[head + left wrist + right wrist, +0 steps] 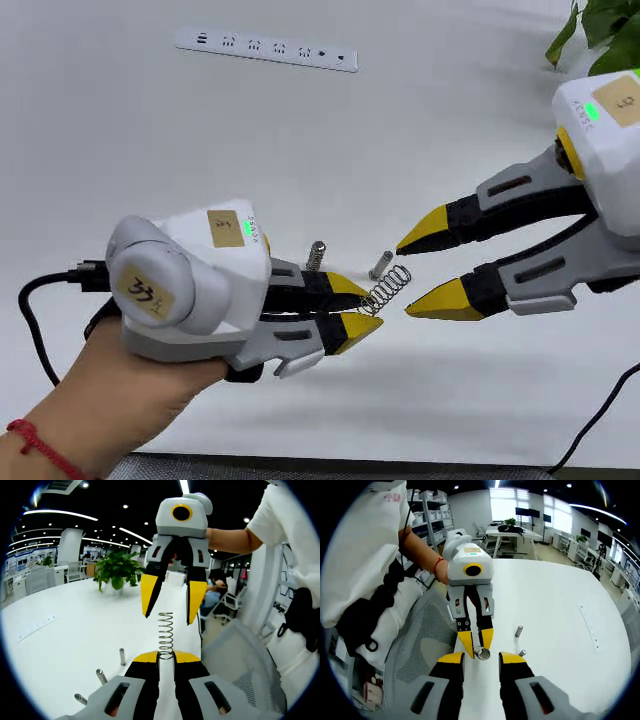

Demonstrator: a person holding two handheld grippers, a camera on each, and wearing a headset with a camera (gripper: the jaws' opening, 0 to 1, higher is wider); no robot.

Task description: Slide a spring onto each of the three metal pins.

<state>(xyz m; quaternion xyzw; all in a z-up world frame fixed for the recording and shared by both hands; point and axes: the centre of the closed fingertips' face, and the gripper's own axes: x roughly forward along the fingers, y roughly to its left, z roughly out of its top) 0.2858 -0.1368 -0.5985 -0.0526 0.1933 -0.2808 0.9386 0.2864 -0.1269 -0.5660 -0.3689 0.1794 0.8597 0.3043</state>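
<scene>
Spring (386, 288) at frame centre, one end pinched in left claw (368, 303); right claw (403, 279) gaping, empty, near its free end. Three pins (101, 676) wait on surface (60, 630); this spring not yet threaded.

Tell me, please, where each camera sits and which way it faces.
Head view: on the headset, looking down at the white tabletop; the person's hand holds the left gripper, opposite the right gripper.
Left gripper view: on that gripper, looking along jaws shut on the coiled steel spring towards the open right gripper and the person's arm.
Right gripper view: on that gripper, facing back at the left gripper and the person's white shirt.
Shared: both gripper views show the spring and short metal pins.
</scene>
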